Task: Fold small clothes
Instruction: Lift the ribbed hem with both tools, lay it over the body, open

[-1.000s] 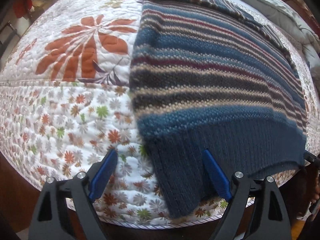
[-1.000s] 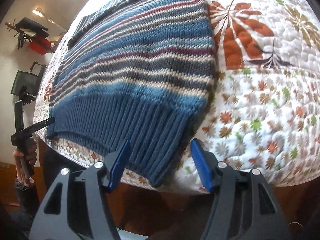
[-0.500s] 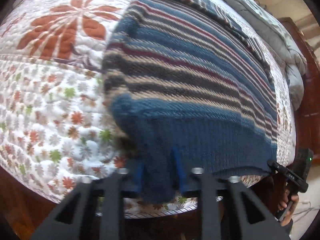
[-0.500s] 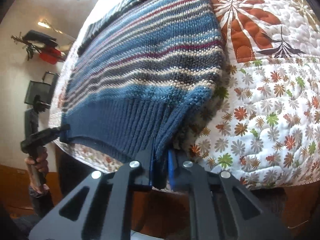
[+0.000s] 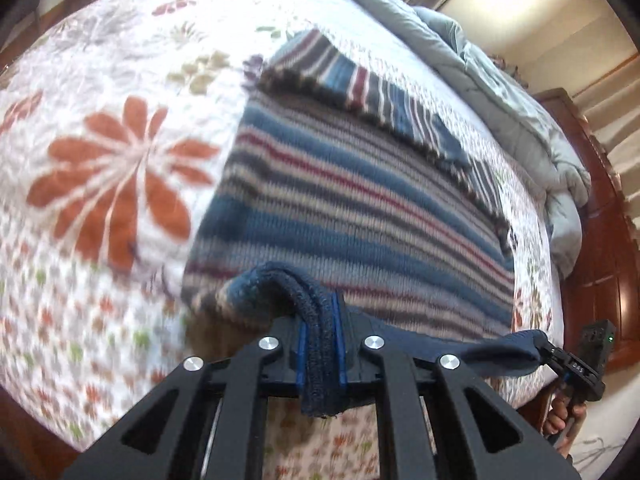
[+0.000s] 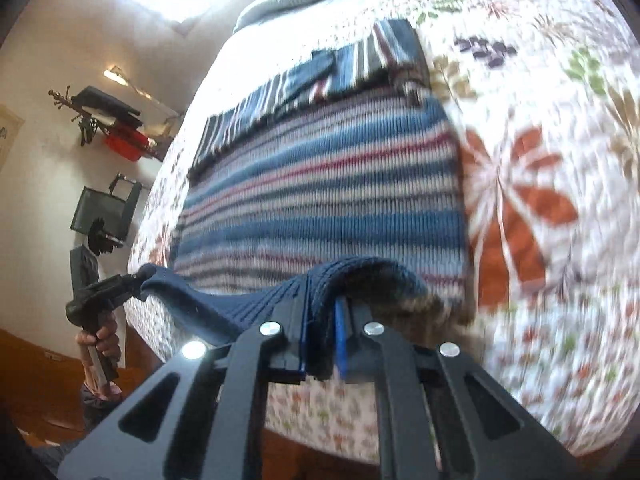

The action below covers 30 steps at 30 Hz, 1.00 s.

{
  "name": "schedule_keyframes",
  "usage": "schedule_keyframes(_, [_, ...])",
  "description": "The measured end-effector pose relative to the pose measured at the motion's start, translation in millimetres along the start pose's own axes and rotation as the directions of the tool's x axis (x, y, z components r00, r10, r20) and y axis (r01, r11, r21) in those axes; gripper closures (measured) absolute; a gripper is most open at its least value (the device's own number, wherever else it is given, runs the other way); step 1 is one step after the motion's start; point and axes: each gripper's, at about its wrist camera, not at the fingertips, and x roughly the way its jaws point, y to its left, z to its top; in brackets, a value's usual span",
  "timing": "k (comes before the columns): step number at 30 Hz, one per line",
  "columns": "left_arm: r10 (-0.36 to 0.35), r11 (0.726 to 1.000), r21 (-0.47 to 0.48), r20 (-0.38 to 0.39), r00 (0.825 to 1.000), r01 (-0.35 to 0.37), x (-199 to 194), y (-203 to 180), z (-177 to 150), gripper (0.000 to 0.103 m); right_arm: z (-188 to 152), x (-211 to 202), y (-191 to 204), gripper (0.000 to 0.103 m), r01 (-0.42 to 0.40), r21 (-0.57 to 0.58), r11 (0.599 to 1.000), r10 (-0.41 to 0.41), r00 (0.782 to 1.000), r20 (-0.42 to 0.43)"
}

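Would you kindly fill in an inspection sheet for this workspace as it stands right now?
Surface: bed under a floral quilt, white with orange leaf prints.
Job's things: striped knit sweater lying on the quilt, sleeves folded across its far end; navy ribbed hem lifted off the bed at both near corners.
Clutter: grey-blue duvet bunched at the far side.
Grippers: left hand-held gripper shut on the hem; right hand-held gripper shut on the hem.
Cables: nothing seen.
Surroundings: wooden bed frame; wall rack with dark and red items; a dark wall-mounted bag.
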Motion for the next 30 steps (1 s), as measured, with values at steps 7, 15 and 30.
schedule_keyframes(7, [0.027,0.999,-0.039,-0.021,0.999,-0.028,55,1,40,0.091,55,44,-21,0.094,0.003,0.096,0.995,0.001,0.999,-0.039])
schedule_keyframes(15, [0.008,0.999,-0.041,-0.069,0.998,-0.011,86,10,58,0.086,80,83,-44,0.088,0.024,0.142,0.99,-0.007,0.993,-0.119])
schedule_keyframes(30, [0.153,0.988,-0.014,0.174,0.973,-0.153,-13,22,54,0.051,79,-10,-34,0.036,0.143,-0.003,0.99,-0.143,0.99,-0.004])
